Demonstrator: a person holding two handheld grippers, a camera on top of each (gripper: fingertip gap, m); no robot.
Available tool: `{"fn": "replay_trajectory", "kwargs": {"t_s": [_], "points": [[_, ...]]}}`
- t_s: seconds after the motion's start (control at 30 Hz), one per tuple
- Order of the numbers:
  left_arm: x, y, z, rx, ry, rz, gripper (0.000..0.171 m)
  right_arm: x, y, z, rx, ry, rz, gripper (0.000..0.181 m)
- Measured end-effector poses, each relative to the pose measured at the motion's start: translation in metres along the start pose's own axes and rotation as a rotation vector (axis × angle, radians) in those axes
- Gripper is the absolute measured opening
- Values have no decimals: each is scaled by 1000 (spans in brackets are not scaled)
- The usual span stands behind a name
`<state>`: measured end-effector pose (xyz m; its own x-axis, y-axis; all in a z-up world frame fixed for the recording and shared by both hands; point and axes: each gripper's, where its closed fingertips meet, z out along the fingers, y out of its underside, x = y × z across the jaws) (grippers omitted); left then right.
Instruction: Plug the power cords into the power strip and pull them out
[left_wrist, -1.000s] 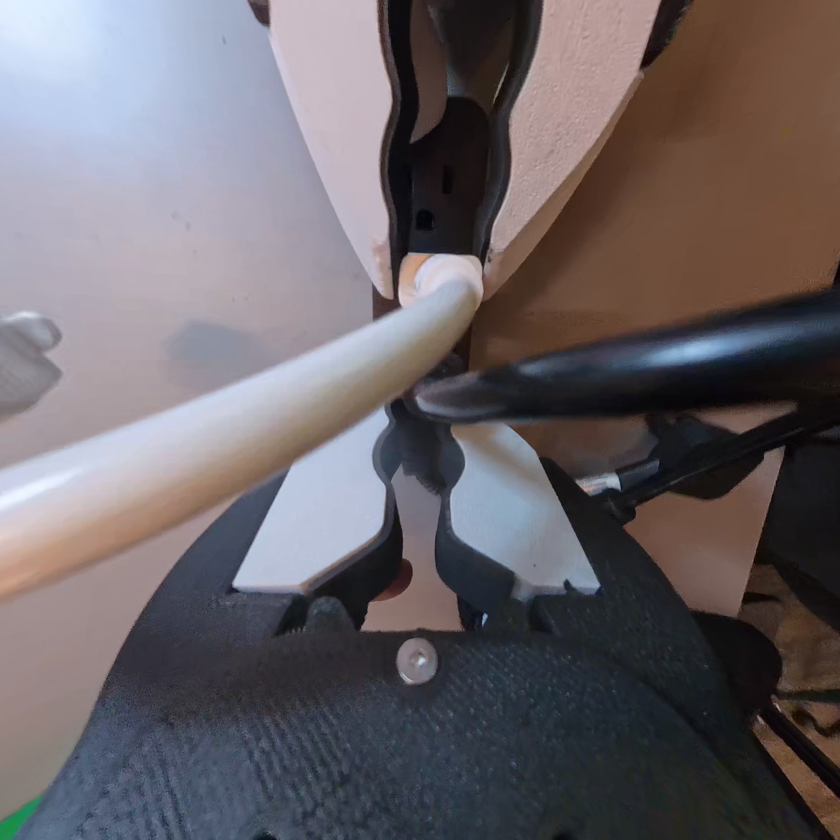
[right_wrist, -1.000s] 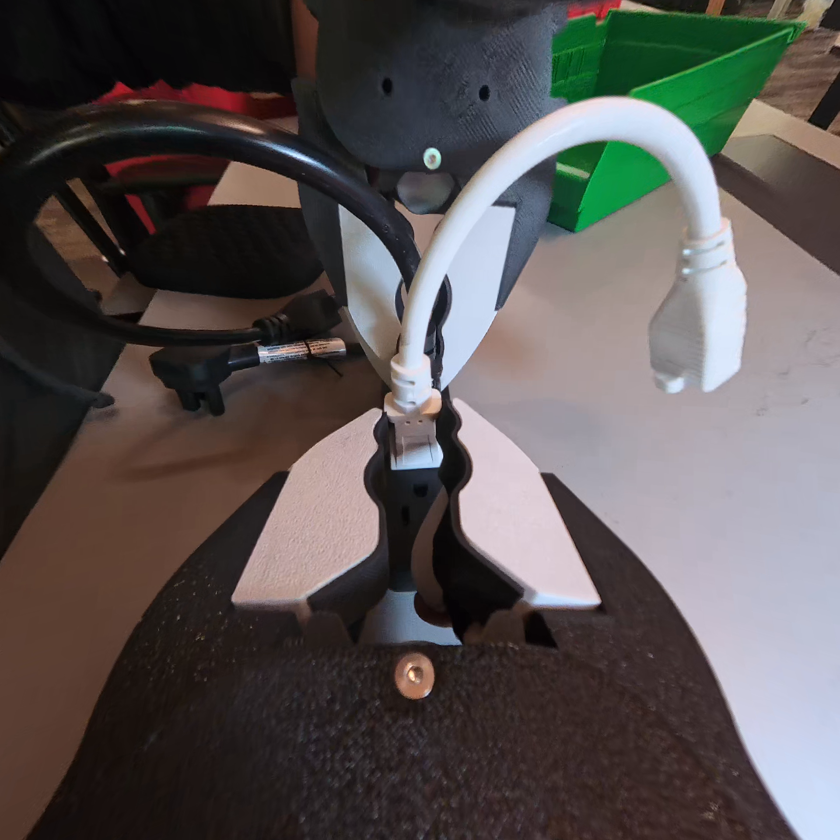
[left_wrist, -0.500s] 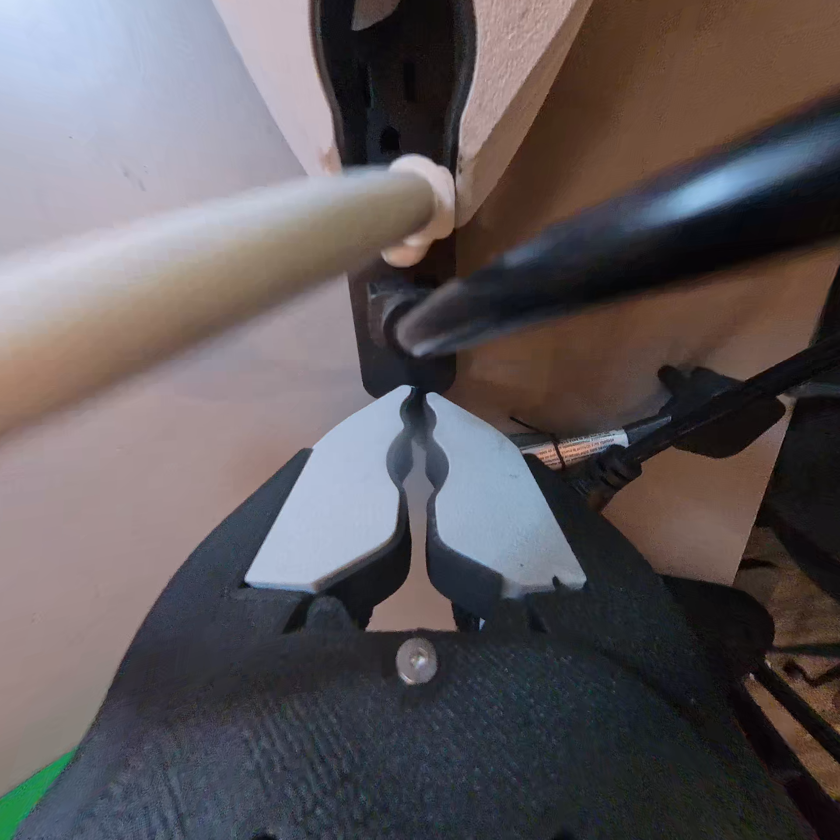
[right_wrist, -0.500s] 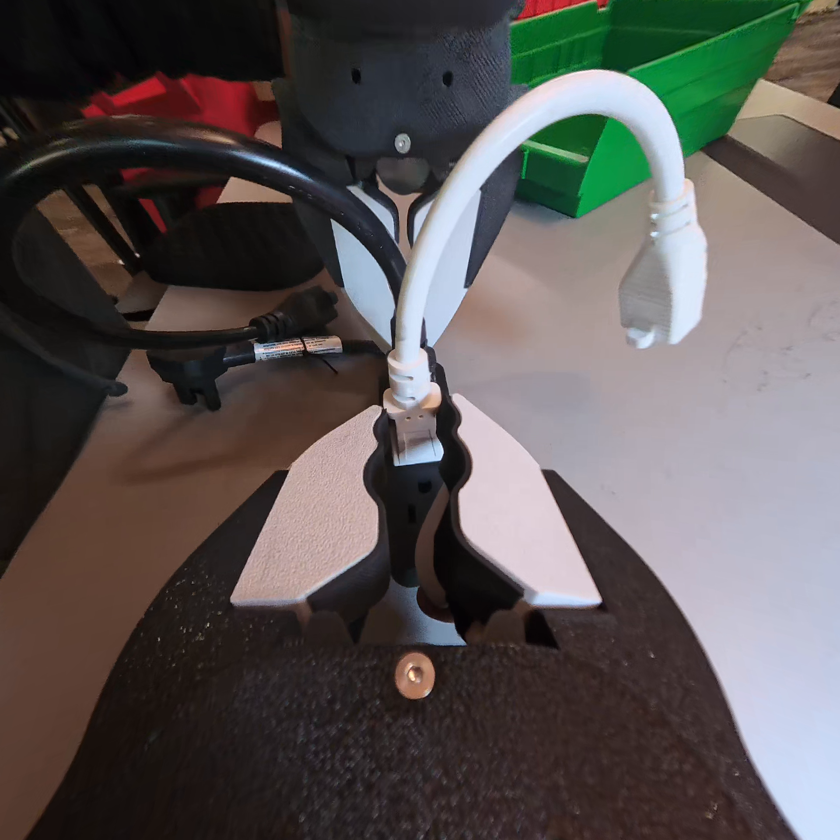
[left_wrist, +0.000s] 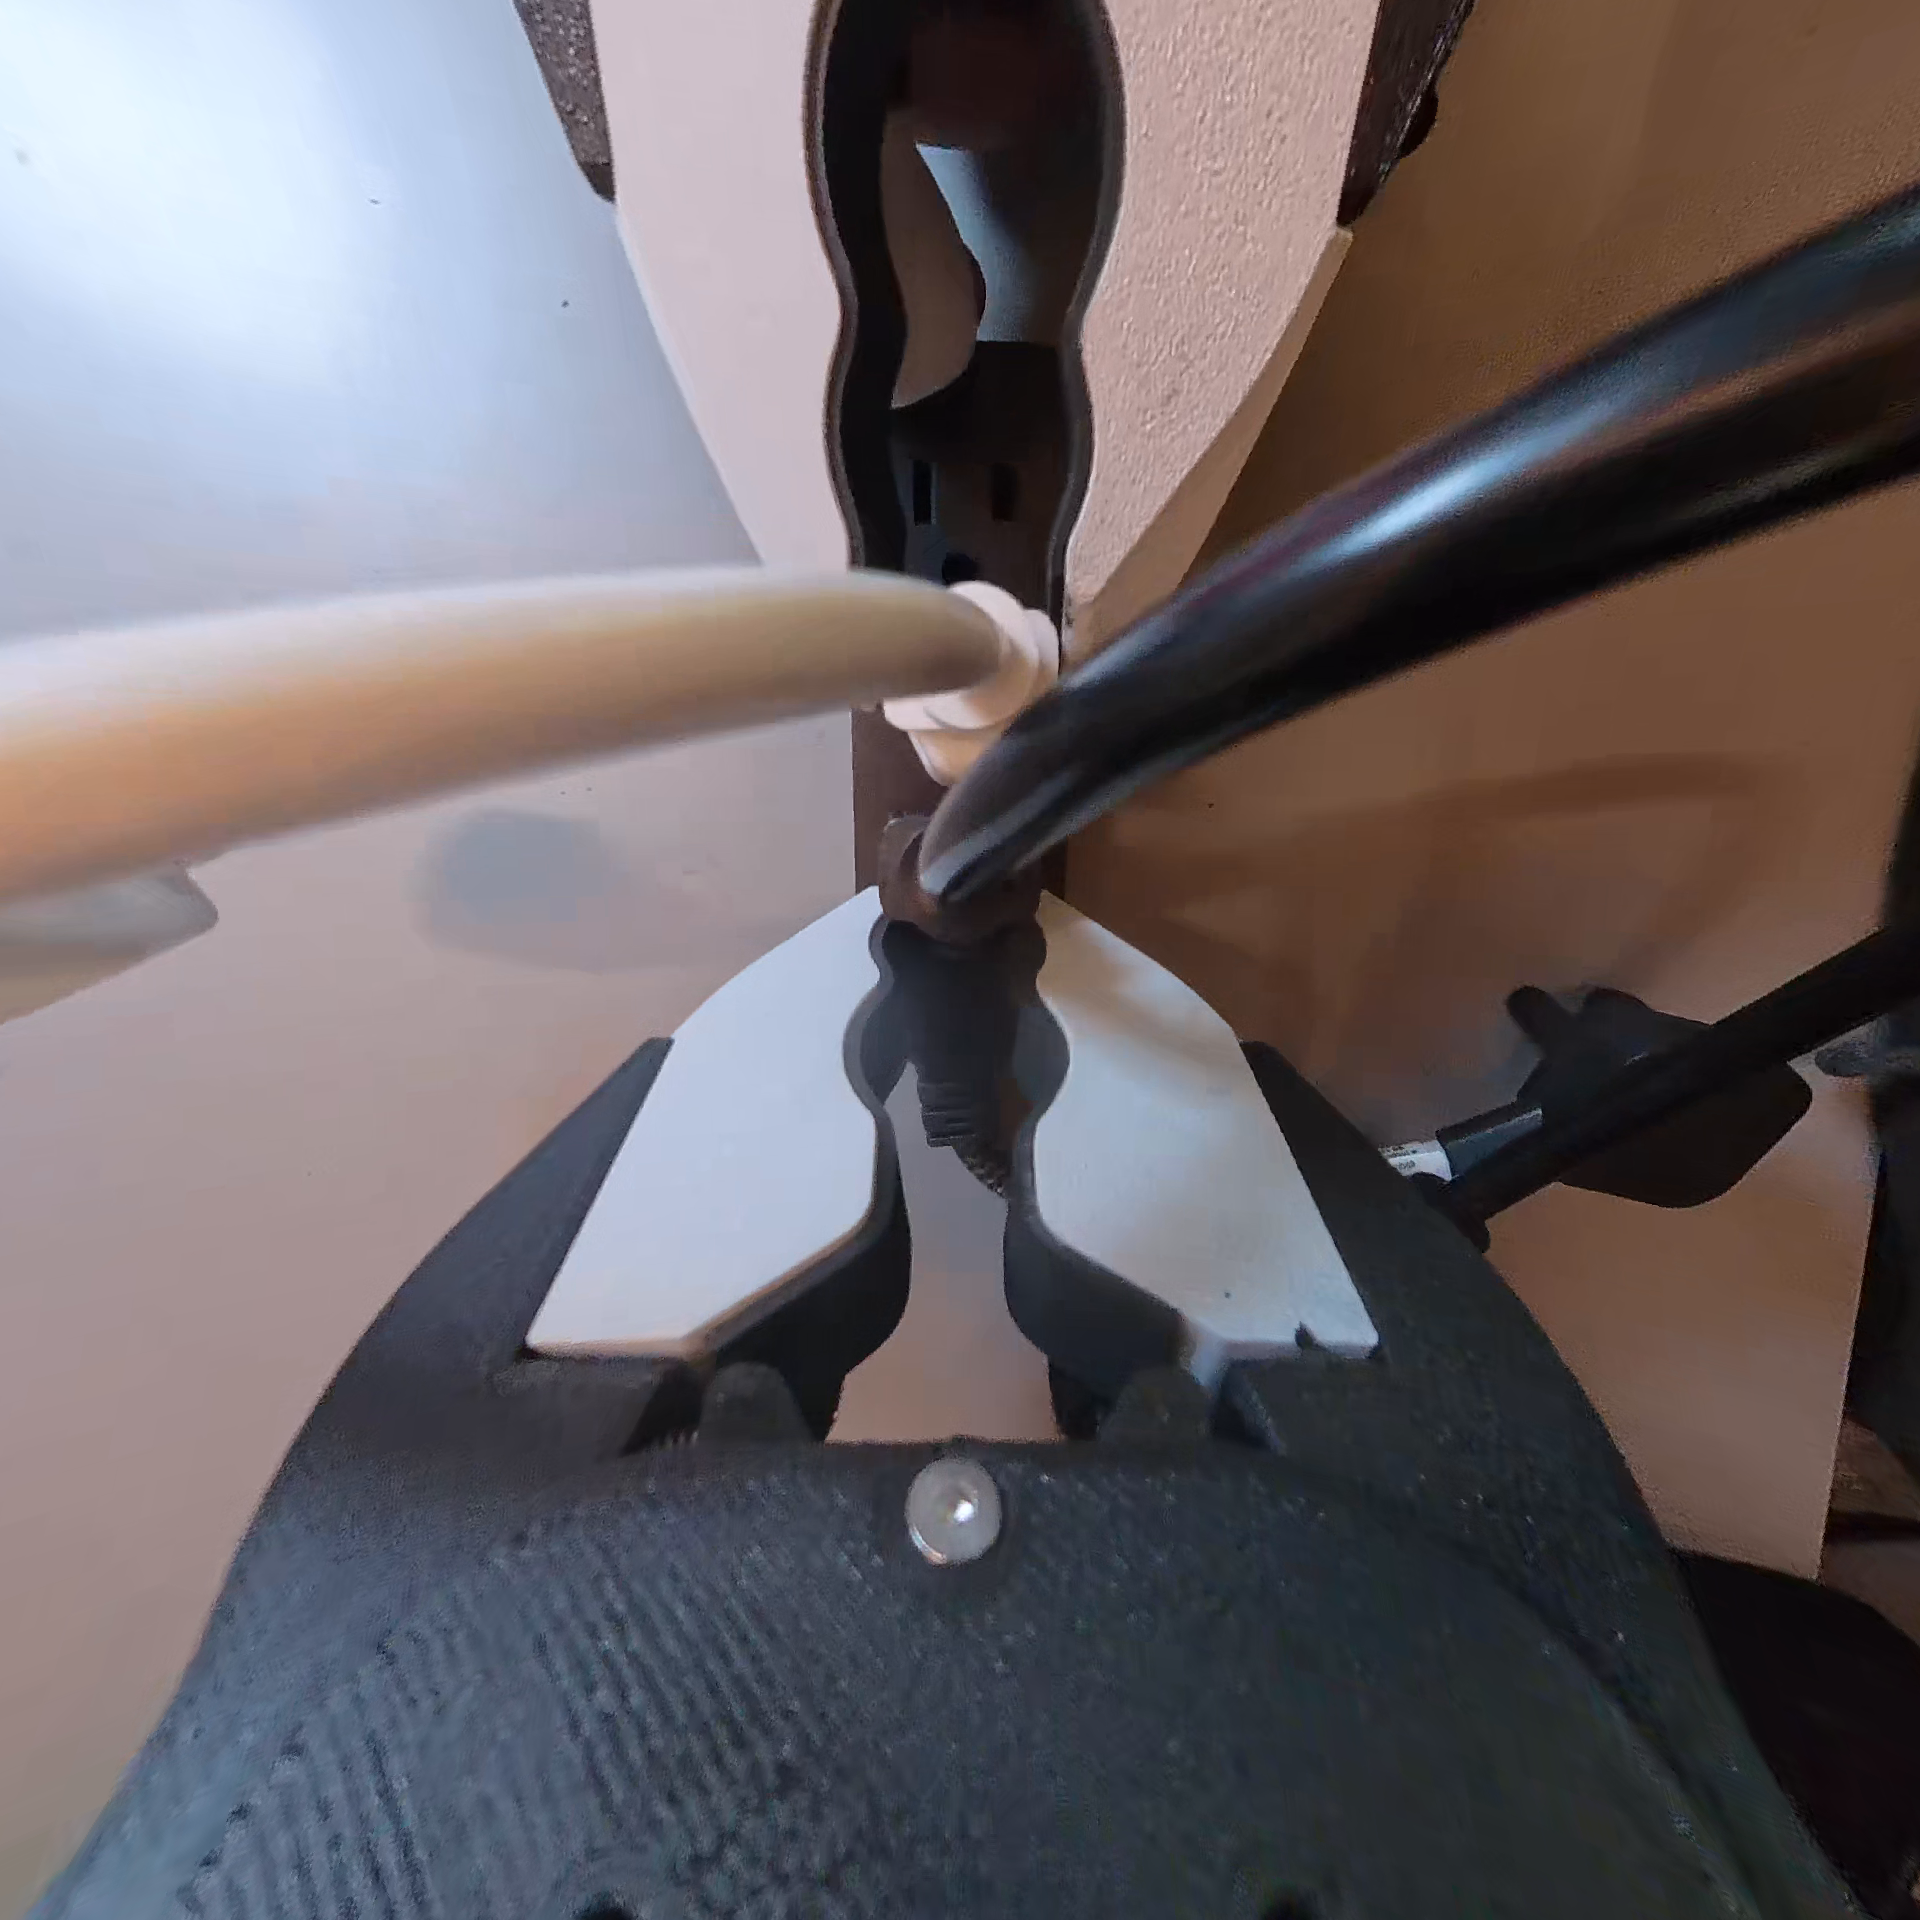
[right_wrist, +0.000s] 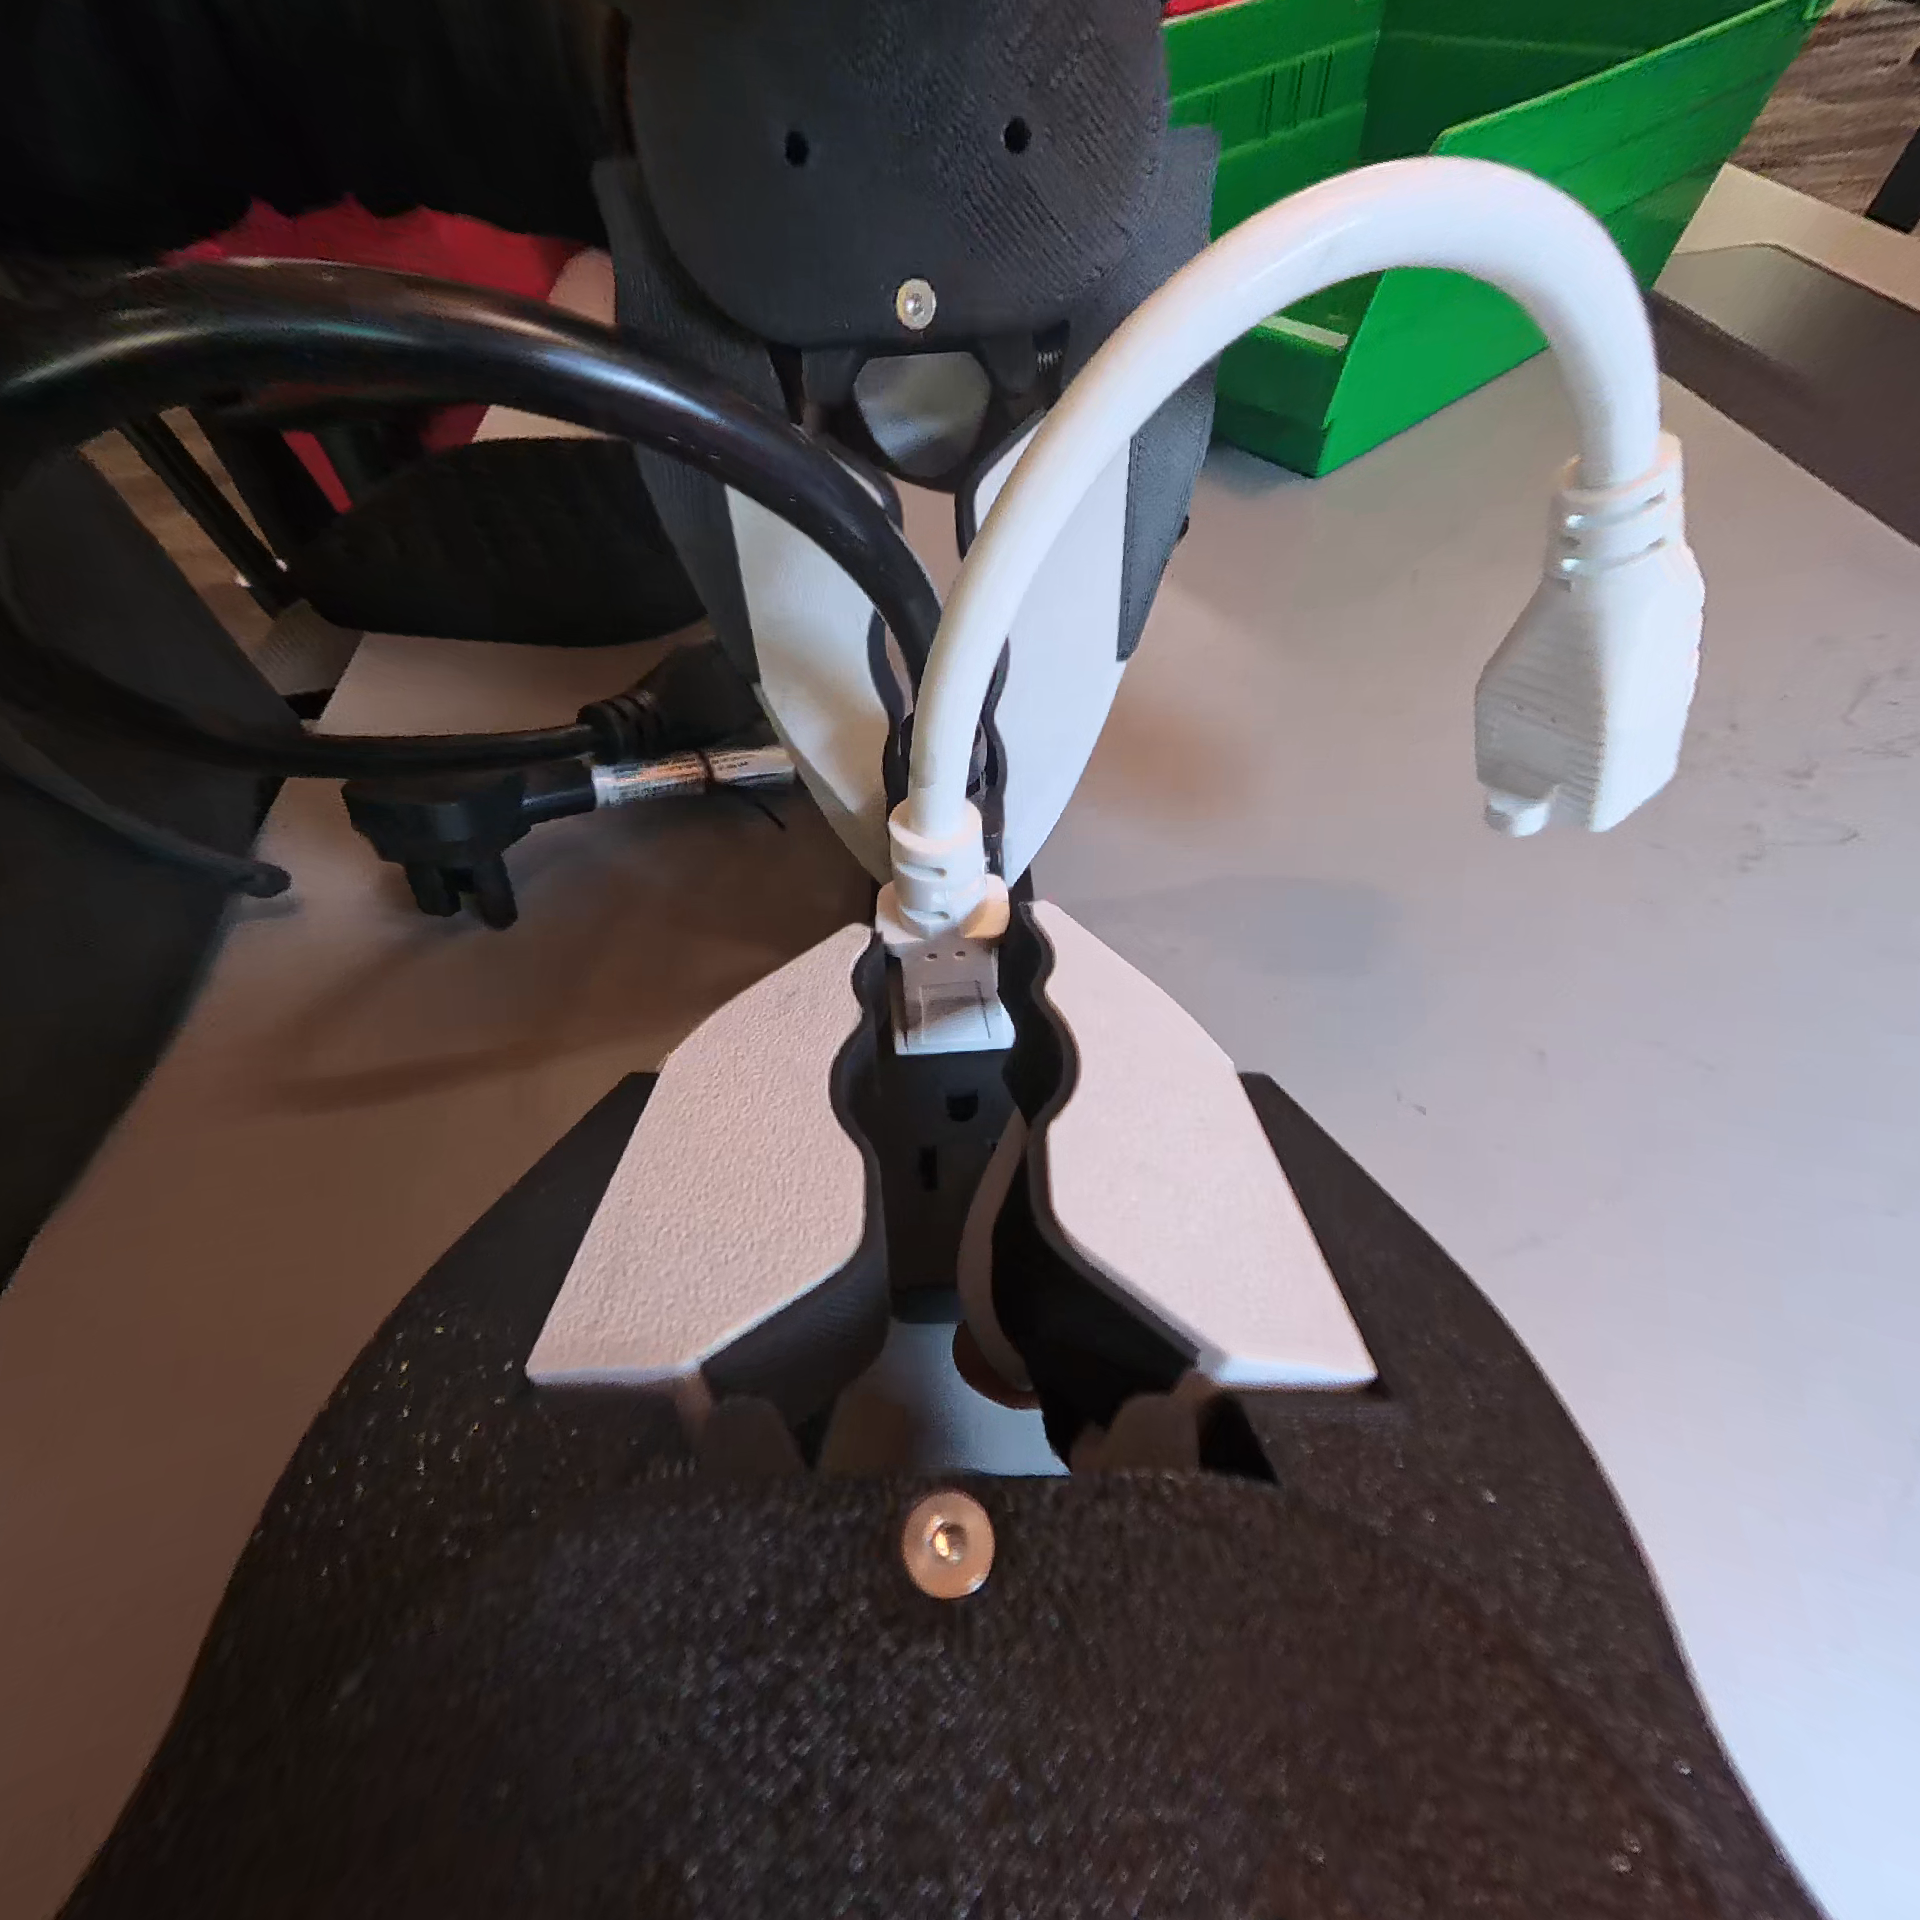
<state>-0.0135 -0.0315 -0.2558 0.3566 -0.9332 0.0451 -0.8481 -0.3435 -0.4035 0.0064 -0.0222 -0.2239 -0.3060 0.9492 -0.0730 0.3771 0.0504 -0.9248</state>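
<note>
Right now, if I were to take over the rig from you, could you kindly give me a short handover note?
Right gripper: shut on the power strip, holding it above the table.
Left gripper: jaws flank the base of the black cord at the strip; I cannot tell whether they are clamped.
White cord: plugged into the strip, its far end hanging free.
Done: both cords appear seated.
Left: probably pulling the black cord out, then the white one.
</note>
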Motion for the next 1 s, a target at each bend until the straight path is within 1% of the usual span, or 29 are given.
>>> {"fn": "replay_trajectory", "kwargs": {"t_s": [0.07,0.1,0.2,0.3,0.33,0.4,0.5,0.6,0.7,0.77,0.83,0.9,0.93,0.97,1.0], "points": [[1,-3,3,10,-8,-1,17,1,6,-6,-20,-22,17,23],[0,-5,4,12,-14,-6,17,4,5,-7,-11,-26,42,21],[1,2,0,-29,13,-13,17,0,-3,0,-1,6,24,21],[4,0,1,-3,4,-24,18,0,1,-5,10,-27,54,21],[3,0,0,-1,12,-34,17,1,-2,-3,11,-23,57,22],[3,3,-2,5,42,-46,17,-1,-9,1,-9,-6,7,21],[6,1,2,17,28,-51,16,-3,6,-9,-12,-29,40,21],[6,2,0,29,55,-62,16,-5,-3,-3,-8,-21,16,22],[9,-1,4,49,43,-76,15,-8,8,-14,-13,-43,12,21],[9,-2,4,56,45,-78,14,-6,7,-11,-17,-47,14,22],[10,0,3,50,58,-83,14,-10,6,-9,-33,-21,-23,22],[11,-2,5,57,51,-89,14,-11,9,-16,-11,-35,0,22],[10,-4,5,63,50,-94,13,-7,9,-18,-7,-42,29,20],[9,-3,4,60,61,-100,11,-7,6,-14,-10,-39,29,22],[8,-1,3,53,68,-105,10,-9,-1,-12,0,-34,5,20]]}}
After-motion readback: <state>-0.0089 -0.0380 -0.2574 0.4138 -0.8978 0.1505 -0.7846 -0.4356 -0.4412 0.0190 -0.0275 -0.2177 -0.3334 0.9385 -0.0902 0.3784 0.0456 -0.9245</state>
